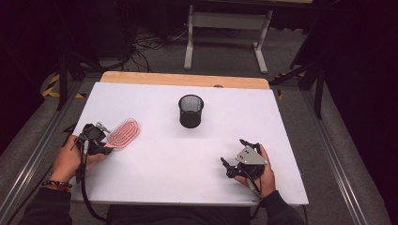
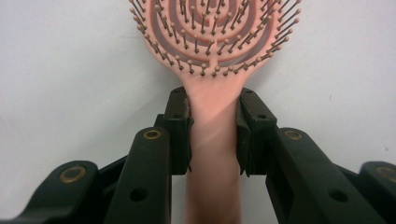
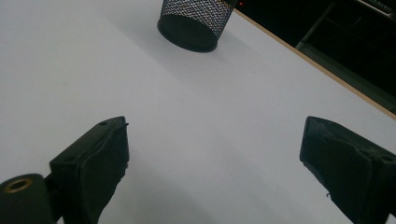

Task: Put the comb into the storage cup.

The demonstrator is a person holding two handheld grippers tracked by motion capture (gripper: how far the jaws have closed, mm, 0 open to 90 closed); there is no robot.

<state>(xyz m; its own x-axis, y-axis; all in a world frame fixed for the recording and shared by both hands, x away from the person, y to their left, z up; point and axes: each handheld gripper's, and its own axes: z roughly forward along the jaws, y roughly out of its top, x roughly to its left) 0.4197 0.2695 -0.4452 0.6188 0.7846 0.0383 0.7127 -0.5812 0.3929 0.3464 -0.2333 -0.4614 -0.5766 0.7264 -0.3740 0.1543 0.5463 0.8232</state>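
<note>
One pink hairbrush (image 2: 212,46) and one black mesh cup (image 1: 191,111) on the counter (image 1: 187,159). Left gripper (image 2: 213,135) fingers are clamped on the brush handle, head cut off up top. Right gripper (image 3: 215,158) fingers sit wide apart, holding nothing.

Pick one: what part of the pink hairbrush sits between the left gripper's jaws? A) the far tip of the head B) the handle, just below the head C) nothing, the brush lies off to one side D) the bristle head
B: in the left gripper view the left gripper has both jaws pressed against the handle of the hairbrush, right below the bristled head.
</note>
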